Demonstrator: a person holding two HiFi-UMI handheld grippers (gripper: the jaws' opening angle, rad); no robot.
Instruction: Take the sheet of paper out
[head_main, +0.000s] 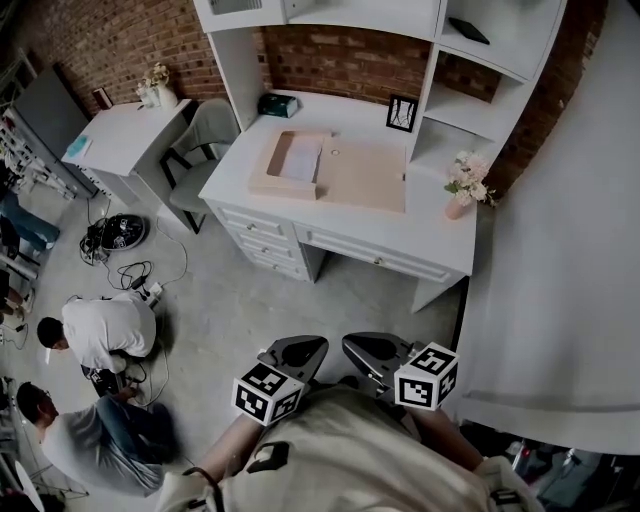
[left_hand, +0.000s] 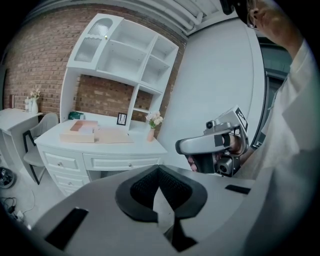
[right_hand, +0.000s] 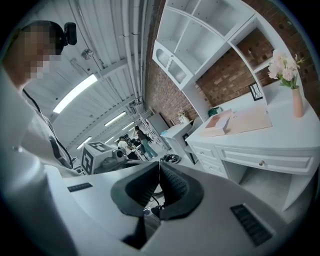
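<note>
A white desk (head_main: 440, 245) with a shelved hutch (head_main: 500, 70) is seen against a brick wall (head_main: 340, 60). Pink flowers (head_main: 468, 172) in a vase (head_main: 456, 209) are set at its right end, a picture frame (head_main: 401, 113) and a teal box (head_main: 276, 104) at its far edge. A grey chair (head_main: 200, 150) is placed at its left; two people (head_main: 105, 330) are crouched by cables (head_main: 120, 235), near left.

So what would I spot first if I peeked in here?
The big white desk with shelves against the red brick wall, with a flat tan cardboard box lying open on top and a white sheet of paper inside it. A small pink vase of flowers stands at the desk's right end. Nearest you, the left tongs and right tongs are both shut and empty.
</note>
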